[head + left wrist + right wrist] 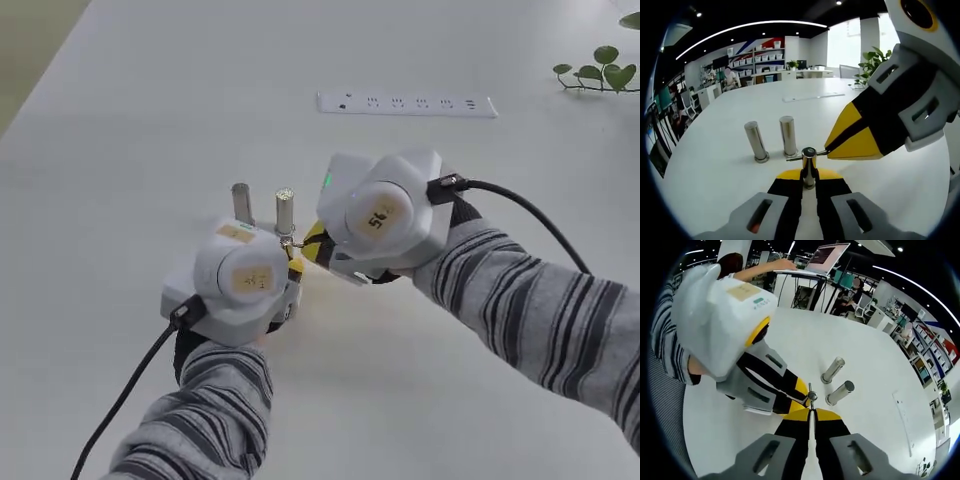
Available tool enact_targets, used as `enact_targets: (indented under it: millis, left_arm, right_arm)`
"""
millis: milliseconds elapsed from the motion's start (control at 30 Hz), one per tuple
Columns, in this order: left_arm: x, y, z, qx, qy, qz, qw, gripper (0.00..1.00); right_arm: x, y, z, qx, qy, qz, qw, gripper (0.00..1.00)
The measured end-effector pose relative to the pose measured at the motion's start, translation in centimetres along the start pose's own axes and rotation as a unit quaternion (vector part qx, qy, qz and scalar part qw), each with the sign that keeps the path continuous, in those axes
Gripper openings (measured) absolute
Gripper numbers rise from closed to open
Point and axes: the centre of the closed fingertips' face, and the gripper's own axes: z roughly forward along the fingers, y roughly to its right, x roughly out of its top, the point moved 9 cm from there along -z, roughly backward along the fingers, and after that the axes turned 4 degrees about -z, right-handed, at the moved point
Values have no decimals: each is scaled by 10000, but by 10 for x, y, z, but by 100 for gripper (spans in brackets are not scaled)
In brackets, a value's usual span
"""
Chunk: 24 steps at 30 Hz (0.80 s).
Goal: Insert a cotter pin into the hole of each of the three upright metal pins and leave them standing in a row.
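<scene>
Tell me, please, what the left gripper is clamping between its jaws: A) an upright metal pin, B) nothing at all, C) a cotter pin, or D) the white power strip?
A: in the left gripper view the left gripper is shut on the upright metal pin, while the right gripper holds the cotter pin at the hole near its top.

Your worktop (pixel 120 150): white | mid-frame you have one metal pin (pixel 242 203) upright, second metal pin (pixel 285 210) just beside it on the right | power strip (pixel 407 104) top centre | leafy sprig (pixel 600 72) upper right corner.
</scene>
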Motion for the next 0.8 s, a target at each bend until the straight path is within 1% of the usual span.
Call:
enact_targets:
  millis: [433, 800]
  left_arm:
    - [0, 1, 0, 35, -1, 57, 10000, 5]
    - [0, 0, 0, 51, 8, 74, 10000, 5]
  right_arm:
    - [3, 0, 2, 32, 4, -9, 10000, 0]
    - [2, 1, 4, 4, 62, 27, 10000, 0]
